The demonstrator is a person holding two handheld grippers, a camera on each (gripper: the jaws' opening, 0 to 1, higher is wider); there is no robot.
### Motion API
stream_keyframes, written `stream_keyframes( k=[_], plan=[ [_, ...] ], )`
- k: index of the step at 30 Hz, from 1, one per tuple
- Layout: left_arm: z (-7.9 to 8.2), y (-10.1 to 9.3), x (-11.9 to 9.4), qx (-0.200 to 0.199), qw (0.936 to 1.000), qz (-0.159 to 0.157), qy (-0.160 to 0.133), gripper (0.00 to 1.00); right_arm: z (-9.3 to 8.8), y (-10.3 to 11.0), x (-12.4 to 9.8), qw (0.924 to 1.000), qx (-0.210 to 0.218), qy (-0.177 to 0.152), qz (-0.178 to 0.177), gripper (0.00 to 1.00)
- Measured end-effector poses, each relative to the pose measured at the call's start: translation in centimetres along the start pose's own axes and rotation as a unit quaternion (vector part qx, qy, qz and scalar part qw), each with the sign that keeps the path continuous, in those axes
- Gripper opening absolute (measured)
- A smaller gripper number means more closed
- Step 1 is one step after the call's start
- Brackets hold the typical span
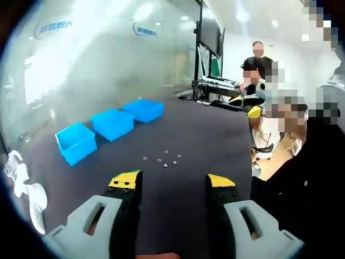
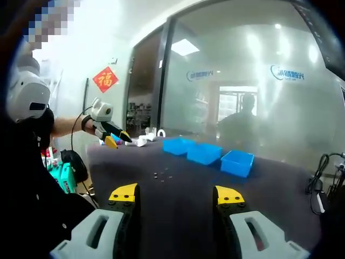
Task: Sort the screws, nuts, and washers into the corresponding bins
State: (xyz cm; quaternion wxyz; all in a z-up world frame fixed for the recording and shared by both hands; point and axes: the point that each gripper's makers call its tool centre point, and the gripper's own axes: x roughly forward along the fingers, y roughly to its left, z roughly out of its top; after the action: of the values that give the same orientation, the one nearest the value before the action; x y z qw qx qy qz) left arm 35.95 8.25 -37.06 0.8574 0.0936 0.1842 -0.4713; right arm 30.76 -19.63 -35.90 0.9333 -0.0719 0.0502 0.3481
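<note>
Several small metal screws, nuts and washers [image 1: 161,159] lie scattered on the dark table [image 1: 194,135], a little ahead of my open left gripper [image 1: 172,183], which holds nothing. Three blue bins stand in a row to their left: near bin [image 1: 76,143], middle bin [image 1: 112,124], far bin [image 1: 143,110]. In the right gripper view the same small parts [image 2: 161,175] lie ahead of my open, empty right gripper [image 2: 177,194], with the bins [image 2: 204,152] behind them. The left gripper [image 2: 110,135] shows at the table's left edge, held out on an arm.
White plastic pieces [image 1: 21,186] lie near the table's left edge, also visible as white pieces [image 2: 143,140] beside the bins. People sit by a desk with equipment [image 1: 215,86] past the table's far right. A frosted glass wall [image 2: 242,91] stands behind the table. Cables [image 2: 318,178] hang at right.
</note>
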Motion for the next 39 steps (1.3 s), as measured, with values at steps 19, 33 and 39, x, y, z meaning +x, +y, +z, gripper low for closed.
stream_keyframes(
  k=[19,33,39],
  plan=[
    [-0.2,1.4,3.9,0.021,0.9934,-0.021,0.111,0.47,-0.2,-0.1,0.0,1.0,0.003,0.0,-0.001,0.49],
    [-2.0,1.4,7.9,0.04,0.9803,-0.033,0.191,0.41,-0.2,-0.1,-0.2,1.0,0.006,0.002,-0.004,0.49],
    [-2.8,1.1,8.8,0.046,0.973,-0.035,0.223,0.41,-0.3,-0.1,-0.1,1.0,0.008,0.001,-0.004,0.49]
  ],
)
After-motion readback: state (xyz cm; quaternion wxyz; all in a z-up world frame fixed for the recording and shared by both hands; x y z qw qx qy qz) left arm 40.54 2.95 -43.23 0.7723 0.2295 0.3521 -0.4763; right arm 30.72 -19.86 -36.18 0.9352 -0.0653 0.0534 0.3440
